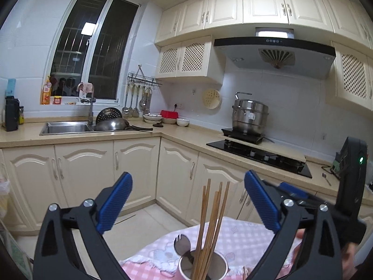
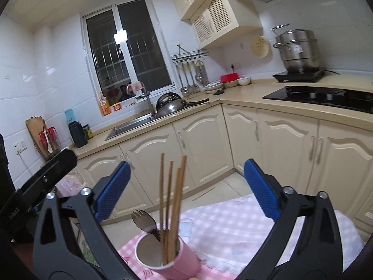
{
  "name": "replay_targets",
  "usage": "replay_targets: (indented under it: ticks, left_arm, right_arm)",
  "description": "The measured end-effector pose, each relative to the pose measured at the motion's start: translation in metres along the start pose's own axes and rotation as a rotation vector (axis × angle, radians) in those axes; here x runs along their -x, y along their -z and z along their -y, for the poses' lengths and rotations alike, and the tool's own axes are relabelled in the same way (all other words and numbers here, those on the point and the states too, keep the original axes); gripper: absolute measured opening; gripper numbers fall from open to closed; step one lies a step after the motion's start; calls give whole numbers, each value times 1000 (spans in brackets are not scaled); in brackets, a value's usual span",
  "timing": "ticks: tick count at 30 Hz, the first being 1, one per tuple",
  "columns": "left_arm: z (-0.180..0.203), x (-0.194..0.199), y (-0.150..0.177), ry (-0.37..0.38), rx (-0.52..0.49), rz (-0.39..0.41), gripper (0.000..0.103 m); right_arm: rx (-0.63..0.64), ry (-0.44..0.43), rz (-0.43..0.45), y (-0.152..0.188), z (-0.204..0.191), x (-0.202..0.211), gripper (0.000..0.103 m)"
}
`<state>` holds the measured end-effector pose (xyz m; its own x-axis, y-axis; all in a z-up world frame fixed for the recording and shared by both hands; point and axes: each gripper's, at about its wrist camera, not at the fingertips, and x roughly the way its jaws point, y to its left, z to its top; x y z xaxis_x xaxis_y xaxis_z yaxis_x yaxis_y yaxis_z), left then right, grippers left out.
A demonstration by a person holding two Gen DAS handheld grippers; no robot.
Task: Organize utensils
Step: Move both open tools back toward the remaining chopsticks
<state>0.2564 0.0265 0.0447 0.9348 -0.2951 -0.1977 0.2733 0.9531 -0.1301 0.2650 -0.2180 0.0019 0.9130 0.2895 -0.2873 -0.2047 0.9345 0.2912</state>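
Observation:
A pink cup [image 1: 202, 268] [image 2: 177, 261] stands on a table with a pink checked cloth [image 1: 244, 235] [image 2: 233, 228]. Several wooden chopsticks [image 1: 212, 219] [image 2: 172, 200] and a metal spork [image 1: 183, 247] [image 2: 143, 221] stand in it. My left gripper [image 1: 187, 196] is open and empty above the cup, blue pads wide apart. My right gripper [image 2: 186, 184] is open and empty too, with the cup low between its jaws. The right gripper's body shows at the right of the left wrist view [image 1: 352, 186], and the left gripper's body at the left of the right wrist view [image 2: 42, 182].
Cream kitchen cabinets [image 1: 135, 172] run behind the table. A sink [image 1: 67, 127] holds a wok and a colander. A steel steamer pot [image 1: 250, 114] sits beside a black hob [image 1: 258, 156]. A small spoon [image 1: 326, 178] lies on the counter at right. Ladles hang on a wall rack [image 1: 137, 98].

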Motion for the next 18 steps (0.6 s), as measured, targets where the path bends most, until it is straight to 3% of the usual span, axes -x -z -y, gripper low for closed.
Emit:
replay_targets:
  ticks: [7,18]
  left_arm:
    - [8,21,6,-38,-8,-51,96]
    - [19,41,37,-34,-17,-150,96]
  right_arm:
    - [-15,54,-93,2,18,23,97]
    - [-59,115,-233,30,45,56,97]
